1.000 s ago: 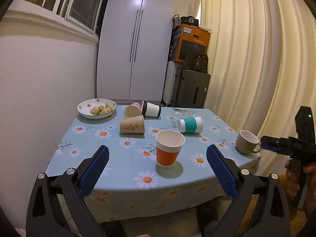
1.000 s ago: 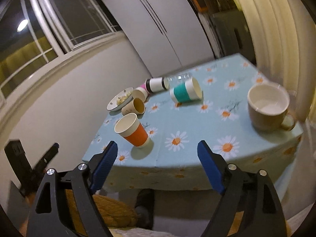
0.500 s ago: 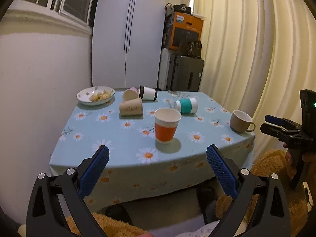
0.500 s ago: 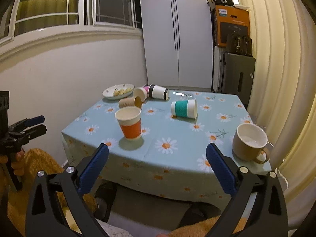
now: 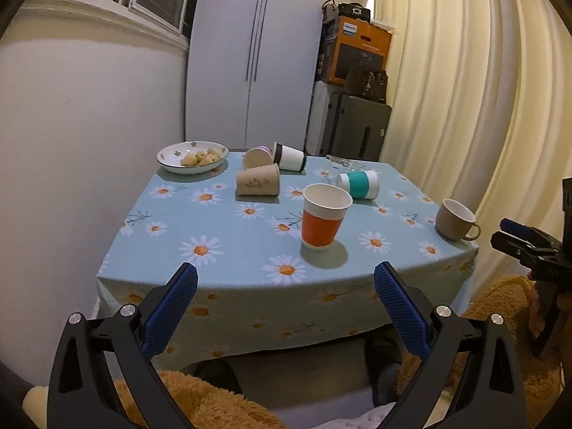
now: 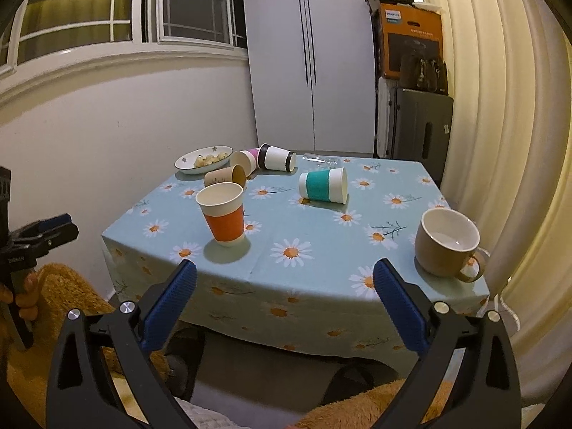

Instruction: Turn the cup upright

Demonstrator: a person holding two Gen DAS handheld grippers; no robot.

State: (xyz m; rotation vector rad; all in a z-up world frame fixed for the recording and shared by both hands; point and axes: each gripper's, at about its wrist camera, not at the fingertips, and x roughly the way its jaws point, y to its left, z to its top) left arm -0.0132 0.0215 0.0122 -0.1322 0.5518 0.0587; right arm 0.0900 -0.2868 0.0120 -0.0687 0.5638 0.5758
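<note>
An orange-banded paper cup (image 5: pixel 323 216) (image 6: pixel 224 211) stands upright near the table's front. A teal-banded cup (image 5: pixel 358 185) (image 6: pixel 323 186), a brown paper cup (image 5: pixel 258 185) (image 6: pixel 225 177), a black-rimmed white cup (image 5: pixel 289 156) (image 6: pixel 277 157) and a pink cup (image 5: pixel 256 156) (image 6: pixel 244 159) lie on their sides further back. My left gripper (image 5: pixel 286 307) is open and empty, held off the table's front edge. My right gripper (image 6: pixel 284 307) is open and empty, also in front of the table. Each gripper shows at the edge of the other's view.
A tan mug (image 5: pixel 455 220) (image 6: pixel 447 243) stands upright at the table's right front corner. A bowl of food (image 5: pixel 192 157) (image 6: pixel 203 159) sits at the back left. The table (image 5: pixel 214 236) has a daisy cloth. A wall is on the left, curtains on the right.
Both grippers have pulled back from the table, so more of the cloth's front drop shows. The cups have not moved. Both grippers stay open.
</note>
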